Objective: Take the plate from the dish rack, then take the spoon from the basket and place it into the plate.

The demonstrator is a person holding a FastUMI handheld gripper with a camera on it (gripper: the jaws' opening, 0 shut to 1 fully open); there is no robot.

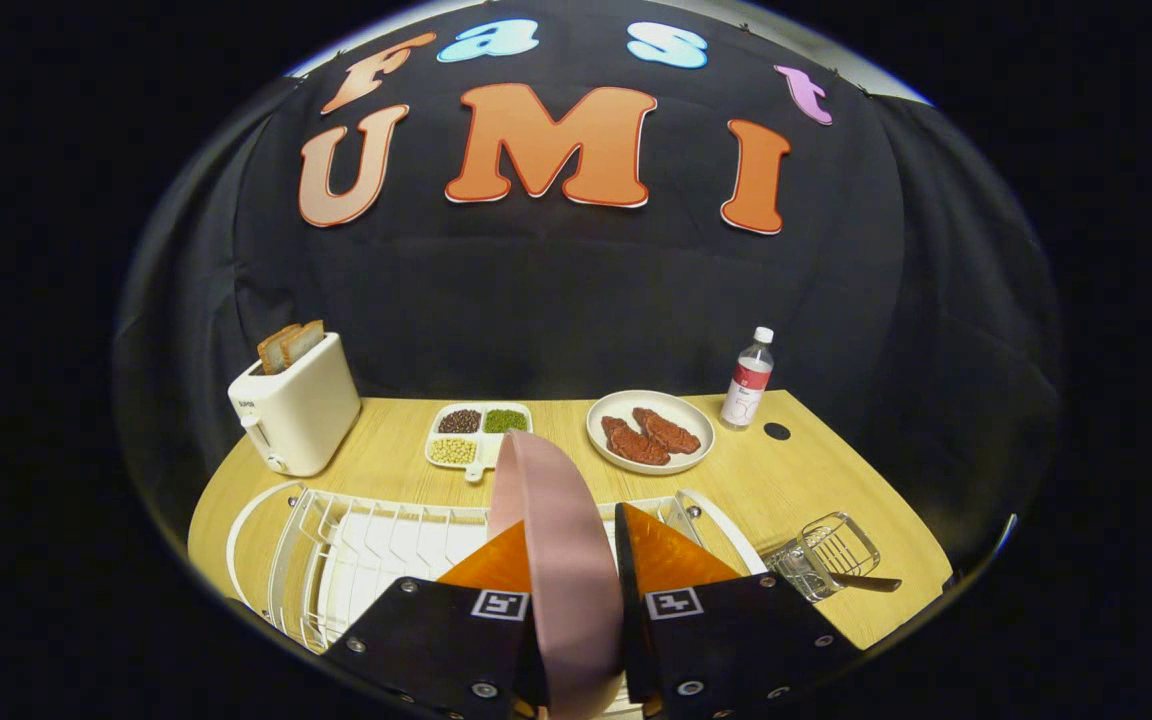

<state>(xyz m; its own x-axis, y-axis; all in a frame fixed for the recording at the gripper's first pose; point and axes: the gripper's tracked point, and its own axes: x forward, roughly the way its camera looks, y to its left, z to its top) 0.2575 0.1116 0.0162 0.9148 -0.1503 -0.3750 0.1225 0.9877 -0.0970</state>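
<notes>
A pink plate [556, 540] stands on edge between my two fingers, and my gripper [564, 545] is shut on it. The plate sits upright over the white wire dish rack [356, 550], which lies just under and ahead of the fingers; I cannot tell whether the plate still rests in the rack's slots. To the right of the fingers a small clear wire basket [831, 555] lies on the wooden table [786, 480], with a dark spoon [866, 581] poking out of it toward the right.
Beyond the rack stand a white toaster [296, 410] with bread slices, a divided white tray [476, 435] of beans, a white dish [650, 430] with two pieces of meat and a clear bottle [748, 380]. A small dark hole [777, 431] marks the tabletop.
</notes>
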